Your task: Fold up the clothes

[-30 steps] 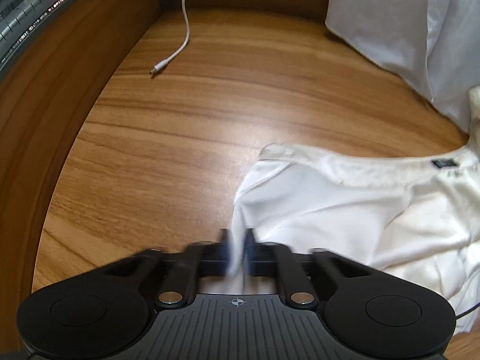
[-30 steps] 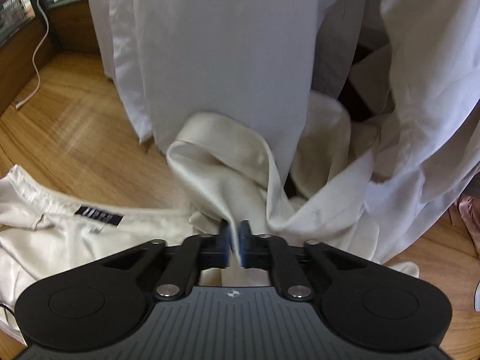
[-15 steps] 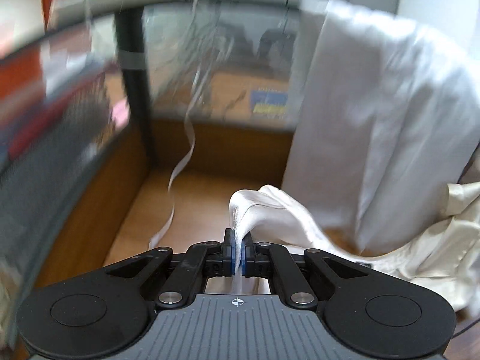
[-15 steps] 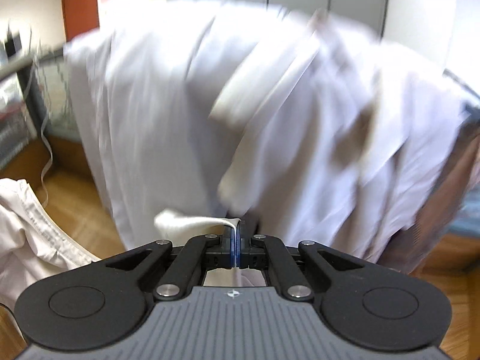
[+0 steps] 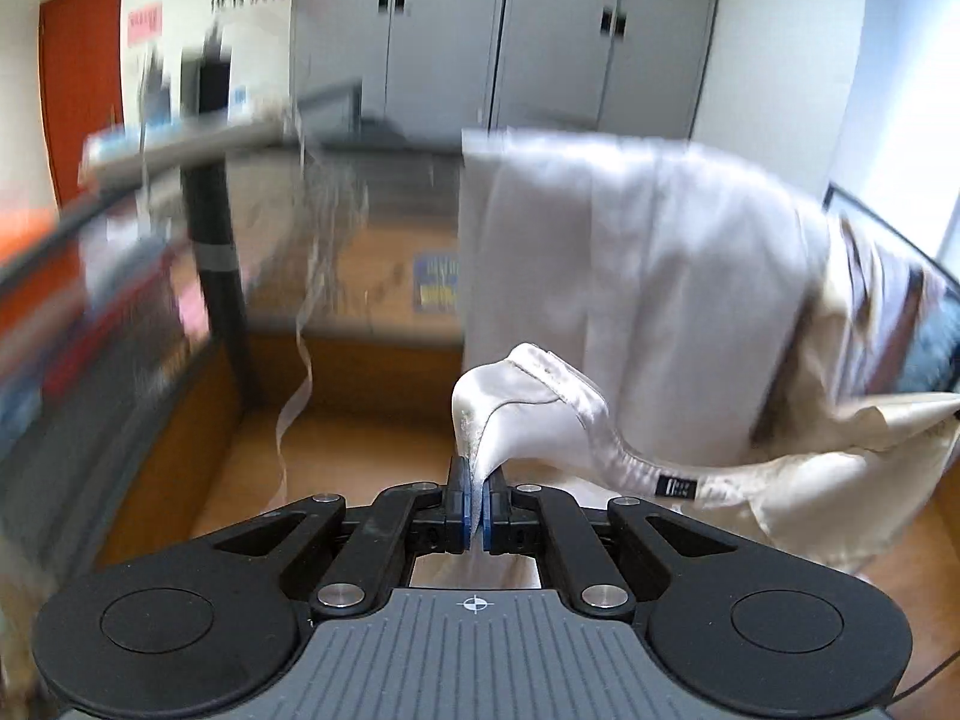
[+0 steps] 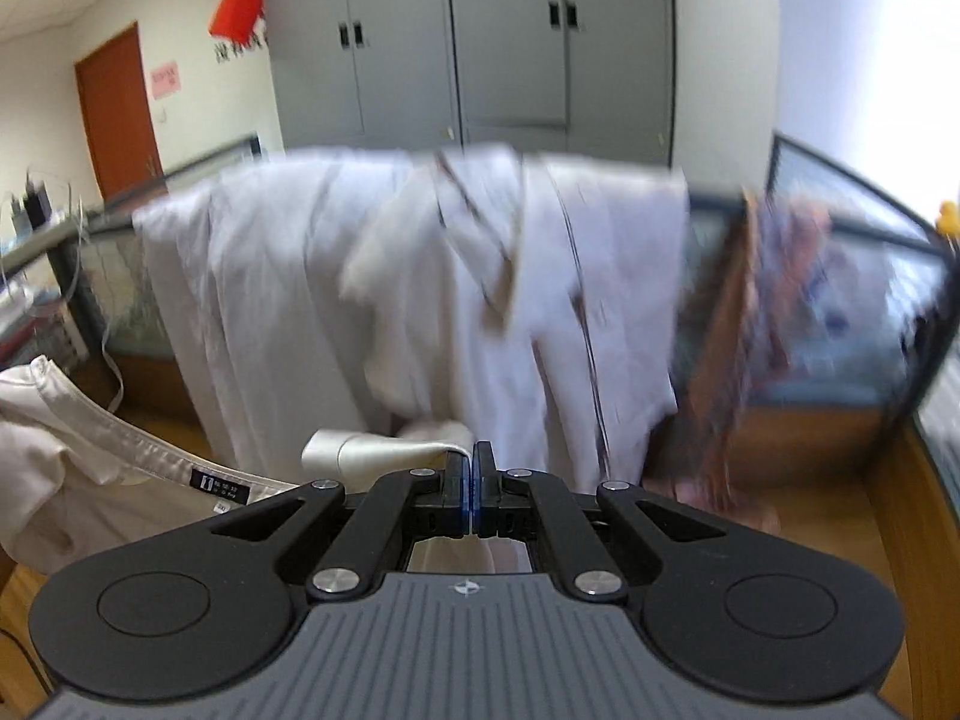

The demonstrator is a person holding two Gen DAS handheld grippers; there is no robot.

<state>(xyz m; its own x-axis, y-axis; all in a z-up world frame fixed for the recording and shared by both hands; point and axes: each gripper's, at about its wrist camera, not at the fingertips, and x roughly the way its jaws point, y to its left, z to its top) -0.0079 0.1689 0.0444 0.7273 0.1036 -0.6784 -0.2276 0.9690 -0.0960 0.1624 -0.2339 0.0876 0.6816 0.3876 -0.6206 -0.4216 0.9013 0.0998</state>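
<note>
- Pinching the cream garment [image 5: 540, 420] by its waistband, my left gripper [image 5: 477, 507] and right gripper [image 6: 473, 495] hoist it above the wooden table [image 5: 360, 444].
- Label [image 5: 677, 487] at four o'clock; next, I judge, spreading it flat.

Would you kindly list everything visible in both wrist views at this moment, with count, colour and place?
Cream garment: one, cream-white with a black label, held up between both grippers.
White clothes: several, white, draped over the partition behind.
Patterned cloth: one, brown and purple, hanging right of the white clothes; blurred.
Cabinets: grey, along the back wall.
Door: one, reddish-brown, far left.
Red flag: one, upper left by the cabinets.
Desk: wooden, below the garment.
Cable: one, white, dangling at left.
Left gripper: black, shut on the garment.
Right gripper: black, shut on the garment.
</note>
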